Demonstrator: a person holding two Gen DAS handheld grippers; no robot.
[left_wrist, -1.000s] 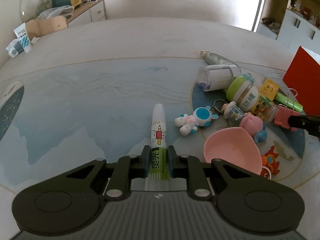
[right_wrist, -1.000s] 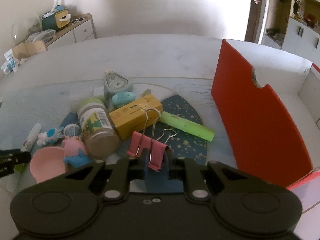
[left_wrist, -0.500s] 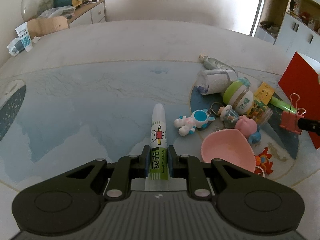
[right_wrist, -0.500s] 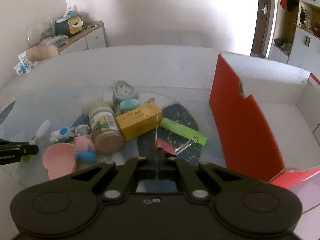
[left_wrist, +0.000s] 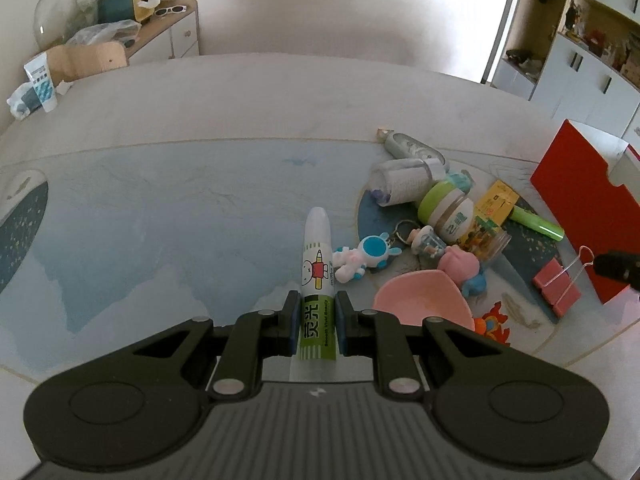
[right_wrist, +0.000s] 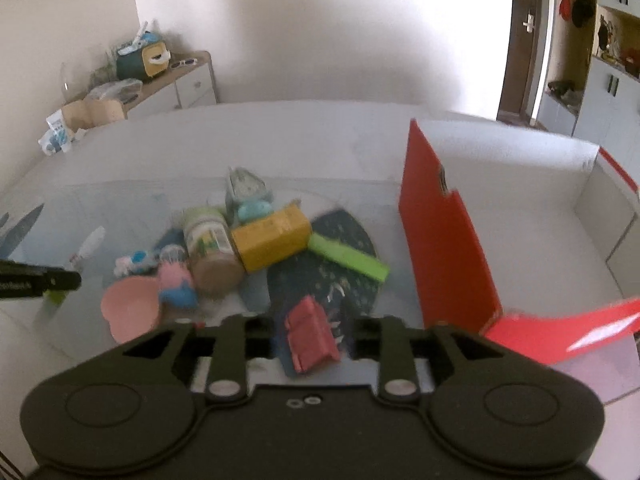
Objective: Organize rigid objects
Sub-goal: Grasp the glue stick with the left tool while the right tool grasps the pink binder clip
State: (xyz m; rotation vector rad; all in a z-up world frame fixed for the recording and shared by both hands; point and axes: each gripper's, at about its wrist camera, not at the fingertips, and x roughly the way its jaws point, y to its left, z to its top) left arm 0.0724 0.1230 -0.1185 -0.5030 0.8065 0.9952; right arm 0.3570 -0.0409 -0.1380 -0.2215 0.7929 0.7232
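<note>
My left gripper (left_wrist: 317, 312) is shut on a white and green glue stick (left_wrist: 316, 256), which points away from me above the blue mat (left_wrist: 160, 220). In the right wrist view the jaws of my right gripper (right_wrist: 314, 330) are opening. A pink binder clip (right_wrist: 308, 340) lies between and below them on the dark part of the mat, and the pads do not touch it. In the left wrist view the same binder clip (left_wrist: 556, 286) rests on the mat, with the tip of my right gripper (left_wrist: 618, 266) just to its right and apart from it.
A pile sits on the mat: jar (right_wrist: 210, 252), yellow box (right_wrist: 272, 238), green stick (right_wrist: 348, 262), pink bowl (left_wrist: 422, 300), pig toy (left_wrist: 460, 268), astronaut toy (left_wrist: 366, 254). An open red box (right_wrist: 444, 248) stands to the right. A cabinet (left_wrist: 172, 36) is at the far left.
The right gripper's jaws have come apart and let go of the pink binder clip, which dropped flat onto the mat. The left gripper keeps its hold on the glue stick.
</note>
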